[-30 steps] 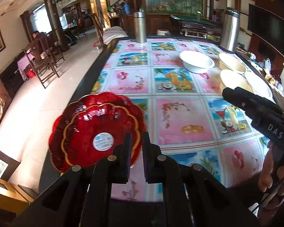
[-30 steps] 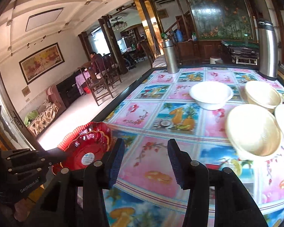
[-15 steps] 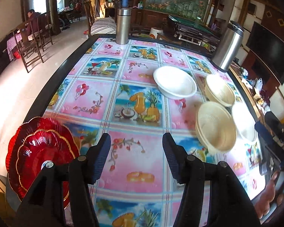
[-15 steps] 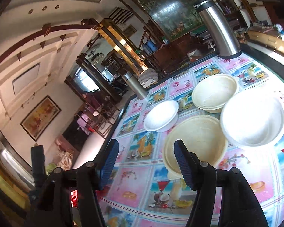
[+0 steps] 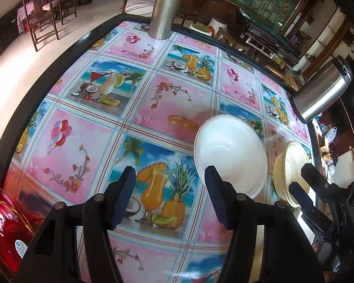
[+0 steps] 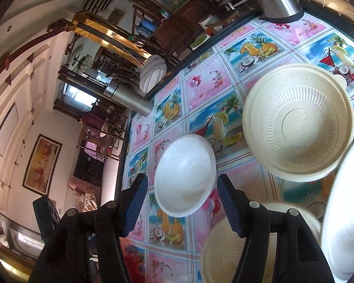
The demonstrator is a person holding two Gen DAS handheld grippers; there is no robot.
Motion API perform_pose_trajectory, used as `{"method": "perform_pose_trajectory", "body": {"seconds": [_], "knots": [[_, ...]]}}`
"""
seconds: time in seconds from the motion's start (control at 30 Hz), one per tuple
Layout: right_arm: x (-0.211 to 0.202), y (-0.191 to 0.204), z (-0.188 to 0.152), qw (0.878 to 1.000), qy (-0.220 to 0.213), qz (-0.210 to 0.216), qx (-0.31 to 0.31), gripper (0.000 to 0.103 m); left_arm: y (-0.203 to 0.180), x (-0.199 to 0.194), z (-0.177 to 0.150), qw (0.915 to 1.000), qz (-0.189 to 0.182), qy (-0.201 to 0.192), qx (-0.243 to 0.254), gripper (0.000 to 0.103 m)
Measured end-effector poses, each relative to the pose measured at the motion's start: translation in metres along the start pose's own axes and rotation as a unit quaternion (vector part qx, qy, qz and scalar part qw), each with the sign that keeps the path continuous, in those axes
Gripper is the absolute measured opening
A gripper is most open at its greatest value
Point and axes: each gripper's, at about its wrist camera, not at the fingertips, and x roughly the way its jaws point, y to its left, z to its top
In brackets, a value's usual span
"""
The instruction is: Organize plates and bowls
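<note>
White round plastic bowl sits at one o'clock of my left gripper, jaws just opened, empty; my right gripper likewise gapes empty.

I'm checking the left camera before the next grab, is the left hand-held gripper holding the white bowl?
No, the left hand-held gripper is open over bare tablecloth, and the white bowl sits on the table beside it.

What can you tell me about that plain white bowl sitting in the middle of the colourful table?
The white bowl is round, smooth and undecorated, with a thin rolled rim; it looks like plastic or foam. It sits upright and empty on the picture-printed tablecloth, apart from the ribbed cream bowls beside it. Nothing touches it: from the right-hand camera it shows beyond the gap between the open right tongs, and the left tongs stand open close beside it.
</note>
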Motion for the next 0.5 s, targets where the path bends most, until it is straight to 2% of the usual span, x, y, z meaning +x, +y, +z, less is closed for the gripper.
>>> {"method": "perform_pose_trajectory", "body": {"seconds": [0.1, 0.23, 0.3, 0.37, 0.5], "knots": [[0.014, -0.002, 0.011, 1.0, 0.011, -0.025, -0.003, 0.064, 0.002, 0.017, 0.008, 0.9995, -0.017, 0.019, -0.016, 0.06], [0.024, -0.006, 0.015, 0.999, 0.014, -0.03, -0.003, 0.064, 0.004, 0.027, 0.011, 0.998, -0.042, 0.029, -0.035, 0.06], [0.03, -0.004, 0.015, 0.999, 0.021, -0.042, -0.014, 0.064, 0.002, 0.03, 0.012, 0.9975, -0.051, 0.034, -0.035, 0.06], [0.032, -0.004, 0.013, 0.999, 0.029, -0.032, -0.014, 0.064, 0.0, 0.03, 0.013, 0.9968, -0.062, 0.038, -0.033, 0.06], [0.041, -0.006, 0.011, 0.998, 0.033, -0.043, -0.017, 0.064, -0.003, 0.036, 0.014, 0.9949, -0.086, 0.05, -0.02, 0.06]]}}
